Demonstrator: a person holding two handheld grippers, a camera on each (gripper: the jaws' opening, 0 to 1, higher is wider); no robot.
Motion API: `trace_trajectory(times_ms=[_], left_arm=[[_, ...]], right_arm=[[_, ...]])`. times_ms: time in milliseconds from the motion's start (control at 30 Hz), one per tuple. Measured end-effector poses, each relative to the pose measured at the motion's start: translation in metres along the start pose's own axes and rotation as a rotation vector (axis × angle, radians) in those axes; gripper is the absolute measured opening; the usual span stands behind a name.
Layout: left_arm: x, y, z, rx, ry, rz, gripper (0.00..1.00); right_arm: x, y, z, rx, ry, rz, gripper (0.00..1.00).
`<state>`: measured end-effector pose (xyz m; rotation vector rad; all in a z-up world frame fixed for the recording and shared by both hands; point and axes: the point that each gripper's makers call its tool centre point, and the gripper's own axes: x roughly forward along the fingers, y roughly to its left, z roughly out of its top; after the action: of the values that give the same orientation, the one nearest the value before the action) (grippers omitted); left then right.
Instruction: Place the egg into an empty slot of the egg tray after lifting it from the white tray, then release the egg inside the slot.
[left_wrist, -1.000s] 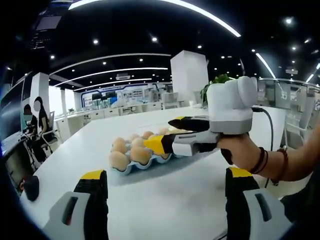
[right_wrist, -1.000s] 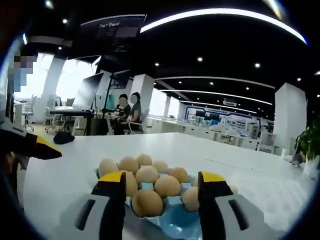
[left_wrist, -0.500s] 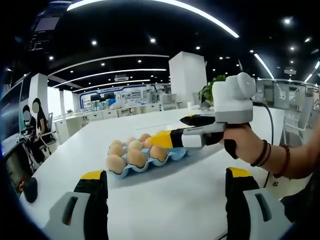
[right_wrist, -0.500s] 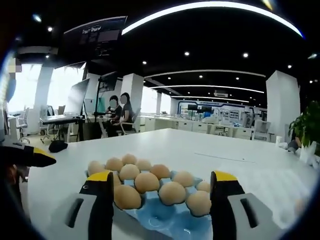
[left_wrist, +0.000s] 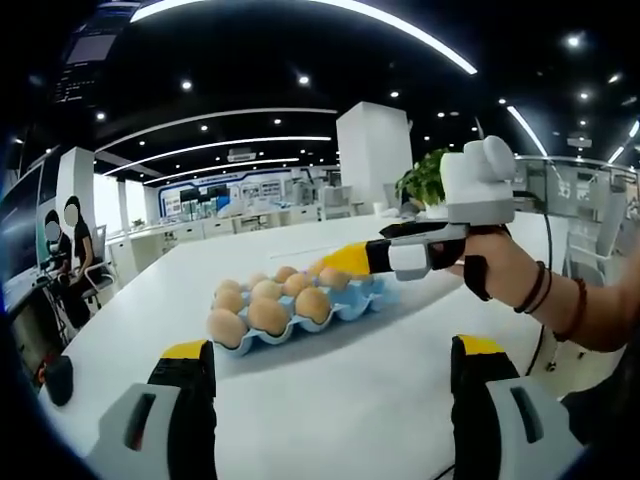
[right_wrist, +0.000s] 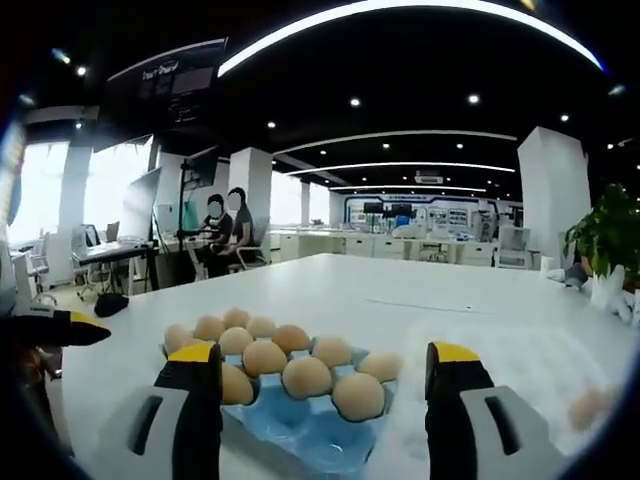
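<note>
Right gripper view alone shows an egg (right_wrist: 588, 408) beyond the egg tray (right_wrist: 300, 440).

Both the left gripper (left_wrist: 325, 375) and the right gripper (right_wrist: 320, 380) hover with jaws spread wide, seemingly empty.

Egg tray (left_wrist: 300, 310) w/ eggs (right_wrist: 306, 377) in it sits on counter (left_wrist: 340, 400), ahead of my left tongs (left_wrist: 330, 425); right tongs (left_wrist: 350, 260) just behind tray.

Bright curved ceiling light strips (left_wrist: 300, 8) and small spotlights glare against a dark ceiling, the white table (left_wrist: 330, 390) reflects evenly, and fisheye bending blurs both views' edges.
</note>
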<state>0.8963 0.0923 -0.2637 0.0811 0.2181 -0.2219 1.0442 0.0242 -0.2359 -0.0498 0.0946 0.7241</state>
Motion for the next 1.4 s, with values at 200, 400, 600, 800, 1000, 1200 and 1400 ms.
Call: trace_trajectory(times_ms=[200, 400, 600, 800, 1000, 1200, 1400], left_arm=[[0.001, -0.002, 0.000, 0.001, 0.001, -0.001, 1.00], [0.002, -0.006, -0.001, 0.006, 0.007, -0.006, 1.00], [0.002, -0.011, -0.003, 0.006, 0.008, -0.011, 1.00], [0.002, -0.015, -0.004, 0.006, 0.011, -0.016, 1.00], [0.002, -0.018, -0.003, 0.007, 0.010, -0.019, 1.00], [0.001, -0.020, -0.002, 0.011, 0.009, -0.024, 1.00], [0.002, -0.023, -0.001, 0.016, 0.012, -0.027, 1.00]], right_arm=[[-0.011, -0.020, -0.003, -0.007, 0.010, -0.040, 0.86], [-0.019, -0.036, -0.006, 0.001, 0.023, -0.079, 0.86], [-0.025, -0.050, -0.014, 0.015, 0.043, -0.106, 0.85], [-0.032, -0.060, -0.019, 0.014, 0.055, -0.127, 0.85], [-0.042, -0.074, -0.022, 0.014, 0.062, -0.158, 0.85], [-0.050, -0.091, -0.025, 0.019, 0.071, -0.197, 0.85], [-0.058, -0.109, -0.025, 0.023, 0.075, -0.244, 0.84]])
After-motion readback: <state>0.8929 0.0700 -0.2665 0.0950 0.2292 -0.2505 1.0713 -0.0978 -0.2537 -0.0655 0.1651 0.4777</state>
